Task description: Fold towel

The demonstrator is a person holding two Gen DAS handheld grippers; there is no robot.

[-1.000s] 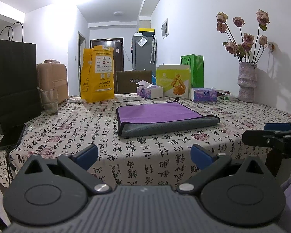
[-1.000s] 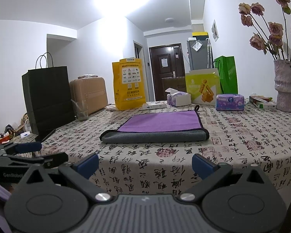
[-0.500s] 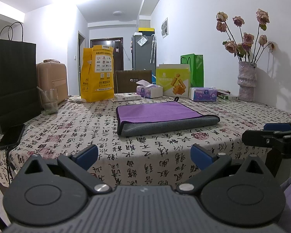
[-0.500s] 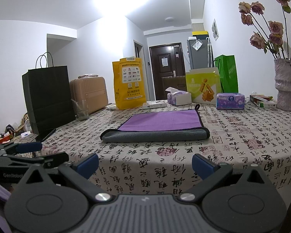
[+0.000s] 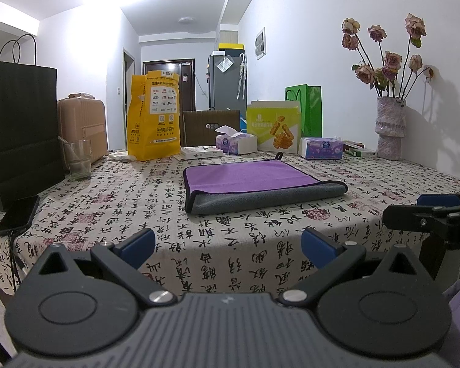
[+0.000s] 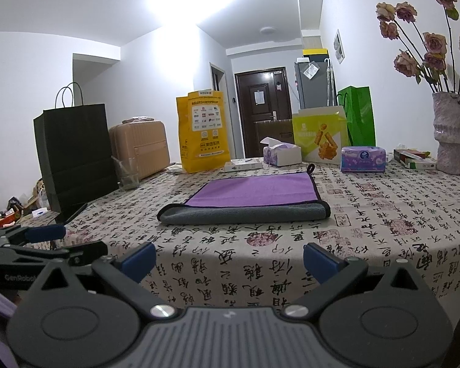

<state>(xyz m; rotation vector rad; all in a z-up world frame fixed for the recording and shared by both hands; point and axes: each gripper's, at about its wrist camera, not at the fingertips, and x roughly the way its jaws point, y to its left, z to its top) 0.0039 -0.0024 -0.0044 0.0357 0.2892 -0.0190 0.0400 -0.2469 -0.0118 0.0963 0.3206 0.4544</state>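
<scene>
Towel sits folded flat mid-desk, well ahead of me: plush grey underside, smooth purple top, dark piping, a small loop at its far edge. Nearest, my left tongs and right tongs both gape wide, holding nothing, short of the desk edge with its calligraphy-print cloth. Farther back: soft tissue packs, a rough vase.

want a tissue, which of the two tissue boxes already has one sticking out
The left tissue box, beside the yellow bag: a white tissue stands up from its top. The right tissue box shows none standing up.
</scene>
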